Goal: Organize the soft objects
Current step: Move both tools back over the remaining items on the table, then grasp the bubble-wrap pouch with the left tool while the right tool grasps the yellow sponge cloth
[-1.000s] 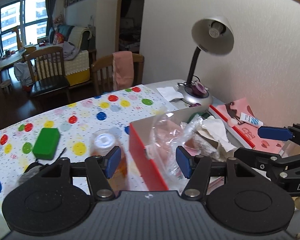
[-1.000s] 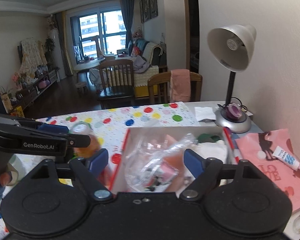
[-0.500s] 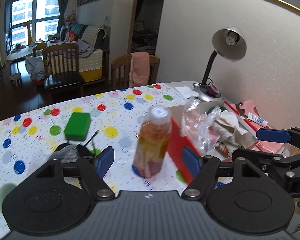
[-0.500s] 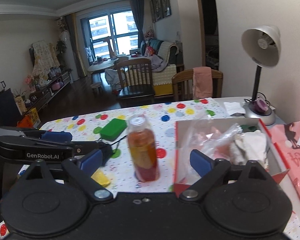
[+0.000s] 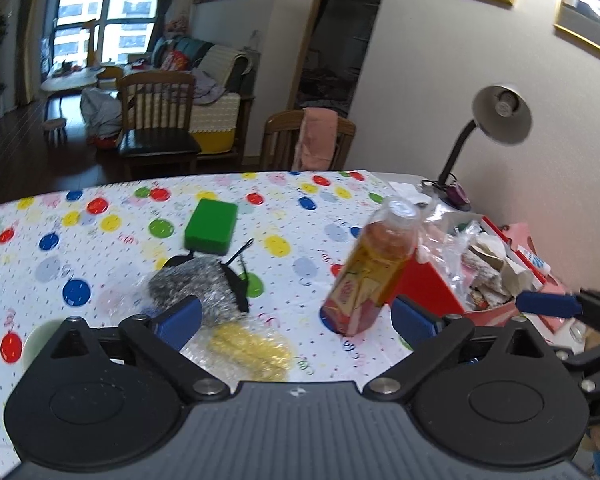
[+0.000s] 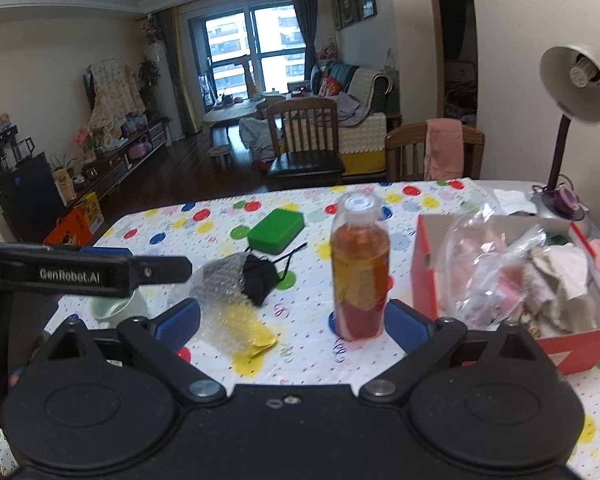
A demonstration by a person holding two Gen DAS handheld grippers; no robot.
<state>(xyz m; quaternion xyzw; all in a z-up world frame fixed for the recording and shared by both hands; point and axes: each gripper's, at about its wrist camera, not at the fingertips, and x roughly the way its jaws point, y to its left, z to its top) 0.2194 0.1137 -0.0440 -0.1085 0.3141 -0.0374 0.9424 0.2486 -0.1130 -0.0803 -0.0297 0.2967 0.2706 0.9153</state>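
Both grippers hang over the dotted table (image 5: 100, 216). The left gripper (image 5: 296, 318) is opening, nothing between its fingers; the right gripper (image 6: 294, 320) stands spread, also empty. From the left, bubble wrap (image 6: 224, 292) lies by a black mask (image 6: 260, 278), then a green sponge (image 5: 211, 227), a bottle (image 6: 360, 264), and a red box (image 6: 424, 276) holding a plastic bag (image 6: 488, 272). Only the right view shows the left gripper's arm and the box's whole inside – the left view alone shows the pink sheet (image 5: 520, 236) beyond the box.
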